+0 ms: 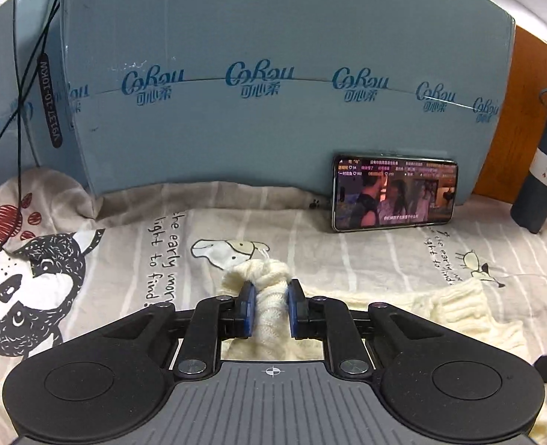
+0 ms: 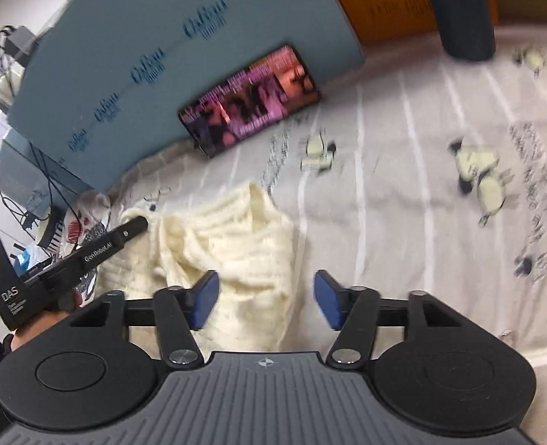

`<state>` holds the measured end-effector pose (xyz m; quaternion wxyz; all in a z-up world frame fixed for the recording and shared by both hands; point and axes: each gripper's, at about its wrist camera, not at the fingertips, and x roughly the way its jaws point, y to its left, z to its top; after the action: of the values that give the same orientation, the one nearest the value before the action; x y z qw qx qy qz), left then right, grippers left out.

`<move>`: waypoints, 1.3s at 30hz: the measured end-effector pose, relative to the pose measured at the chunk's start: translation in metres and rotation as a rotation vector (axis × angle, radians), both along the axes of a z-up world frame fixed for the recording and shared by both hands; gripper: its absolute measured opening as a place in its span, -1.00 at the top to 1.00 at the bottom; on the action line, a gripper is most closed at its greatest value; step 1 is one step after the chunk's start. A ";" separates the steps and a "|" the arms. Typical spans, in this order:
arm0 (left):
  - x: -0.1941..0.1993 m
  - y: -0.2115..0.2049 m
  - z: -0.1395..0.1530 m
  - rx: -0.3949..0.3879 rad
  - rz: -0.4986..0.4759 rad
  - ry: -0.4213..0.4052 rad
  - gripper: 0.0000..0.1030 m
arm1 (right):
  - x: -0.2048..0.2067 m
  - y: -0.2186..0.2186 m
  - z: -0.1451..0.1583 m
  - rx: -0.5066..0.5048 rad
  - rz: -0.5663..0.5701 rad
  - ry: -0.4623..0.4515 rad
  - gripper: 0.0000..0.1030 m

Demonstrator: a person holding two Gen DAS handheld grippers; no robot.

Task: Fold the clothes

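A cream knitted garment (image 1: 455, 307) lies bunched on a printed bedsheet (image 1: 154, 244). My left gripper (image 1: 269, 306) is shut on a bunched fold of it, held between the blue pads (image 1: 247, 307). In the right wrist view the garment (image 2: 232, 244) lies crumpled in front of and under my right gripper (image 2: 264, 302), which is open and empty just above the garment's right edge. The left gripper's body (image 2: 88, 256) shows at the left of that view.
A large blue cardboard box (image 1: 273, 74) stands along the back. A phone (image 1: 394, 193) playing video leans against it. A dark flask (image 1: 544, 170) stands at the right by an orange wooden board (image 1: 514, 118). Cables (image 1: 21, 111) hang at the left.
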<state>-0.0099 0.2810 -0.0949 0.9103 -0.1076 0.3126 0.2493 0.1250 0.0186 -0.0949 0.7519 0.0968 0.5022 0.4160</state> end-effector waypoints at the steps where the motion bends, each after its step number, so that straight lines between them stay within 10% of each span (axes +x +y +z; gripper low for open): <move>1: -0.002 0.001 -0.001 -0.006 0.002 0.000 0.68 | 0.000 0.001 -0.001 0.010 0.001 0.001 0.50; 4: -0.004 0.005 -0.003 -0.033 0.010 -0.006 0.68 | -0.001 0.003 -0.004 0.038 0.002 0.005 0.80; 11: 0.007 0.012 0.005 -0.028 0.017 -0.032 0.63 | 0.014 0.017 0.006 0.012 0.032 -0.062 0.81; 22: -0.055 0.013 0.022 -0.009 0.064 -0.060 -0.12 | -0.003 0.053 0.043 -0.016 0.259 -0.305 -0.44; 30: -0.119 -0.014 0.037 -0.115 -0.006 -0.058 -0.28 | -0.018 0.099 0.033 -0.093 0.363 -0.331 -0.50; 35: -0.145 -0.028 0.034 -0.133 -0.035 0.036 -0.30 | -0.015 0.048 0.062 0.073 0.315 -0.242 -0.52; 39: -0.166 -0.043 0.037 -0.141 -0.068 0.046 -0.30 | -0.017 -0.009 0.094 0.073 0.218 -0.346 -0.53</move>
<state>-0.1756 0.2376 -0.0579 0.9010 -0.1548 0.3534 0.1982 0.1076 0.0097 -0.0005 0.7735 -0.0036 0.3577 0.5233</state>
